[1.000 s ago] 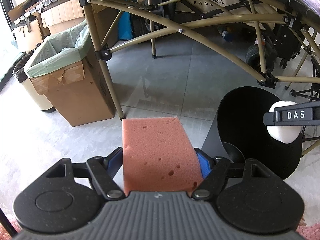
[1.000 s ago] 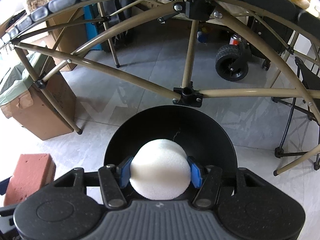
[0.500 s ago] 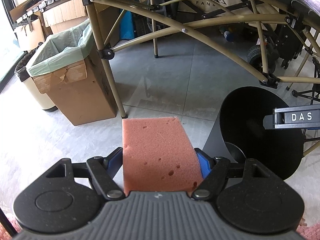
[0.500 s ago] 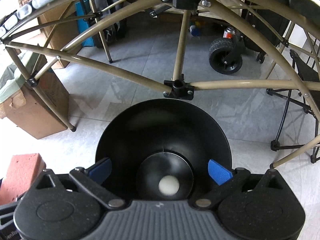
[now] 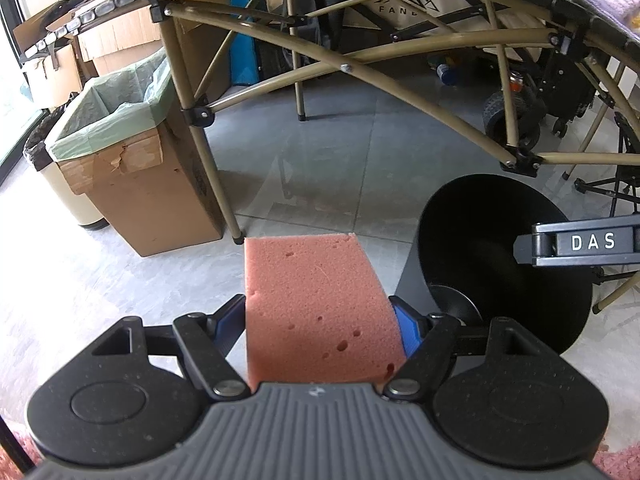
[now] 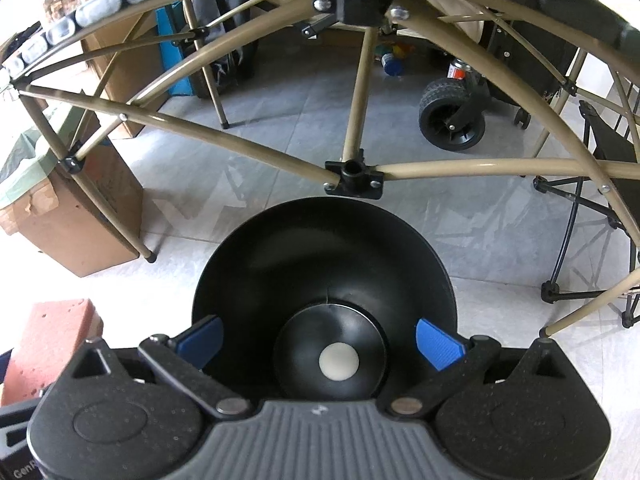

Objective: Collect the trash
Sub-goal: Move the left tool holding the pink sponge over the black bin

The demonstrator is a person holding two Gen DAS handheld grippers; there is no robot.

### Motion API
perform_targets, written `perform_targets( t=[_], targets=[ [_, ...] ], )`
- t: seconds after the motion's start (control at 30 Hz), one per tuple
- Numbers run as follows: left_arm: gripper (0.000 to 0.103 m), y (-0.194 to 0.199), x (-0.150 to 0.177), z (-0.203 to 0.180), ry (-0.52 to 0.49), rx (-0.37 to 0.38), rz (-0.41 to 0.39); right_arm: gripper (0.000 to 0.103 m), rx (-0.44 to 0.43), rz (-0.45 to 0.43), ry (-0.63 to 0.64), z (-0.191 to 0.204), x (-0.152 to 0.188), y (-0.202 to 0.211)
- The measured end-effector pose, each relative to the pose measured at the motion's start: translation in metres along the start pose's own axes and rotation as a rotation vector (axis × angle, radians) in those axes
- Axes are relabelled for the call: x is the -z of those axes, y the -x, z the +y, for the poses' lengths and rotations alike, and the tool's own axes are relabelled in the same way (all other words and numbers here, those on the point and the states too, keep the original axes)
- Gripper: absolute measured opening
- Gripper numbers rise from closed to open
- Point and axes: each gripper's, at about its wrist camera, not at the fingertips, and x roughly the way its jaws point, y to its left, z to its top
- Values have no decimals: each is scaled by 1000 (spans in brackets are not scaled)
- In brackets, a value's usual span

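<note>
Two grippers tilt down over the floor. My left gripper [image 5: 320,322] clamps a porous pink foam block [image 5: 316,304]. My right gripper [image 6: 320,340], just sprung wide, holds nothing above the smooth black funnel bin [image 6: 324,256]; a white ball [image 6: 338,361] lies deep inside. Its finger reads "DAS".

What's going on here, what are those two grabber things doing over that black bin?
A person is collecting trash with two handheld tongs. The left tongs grip a pink sponge beside the black bin. The right tongs are wide open above the bin, empty, and a white foam ball lies at its bottom.
</note>
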Motion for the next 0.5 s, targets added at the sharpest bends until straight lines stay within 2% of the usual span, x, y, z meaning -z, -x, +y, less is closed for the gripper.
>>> perform_targets(
  t=[0.5],
  targets=[
    [76,10,-5,-41,-51,40,-26,103,22,-45,-81,-50,14,27]
  ],
)
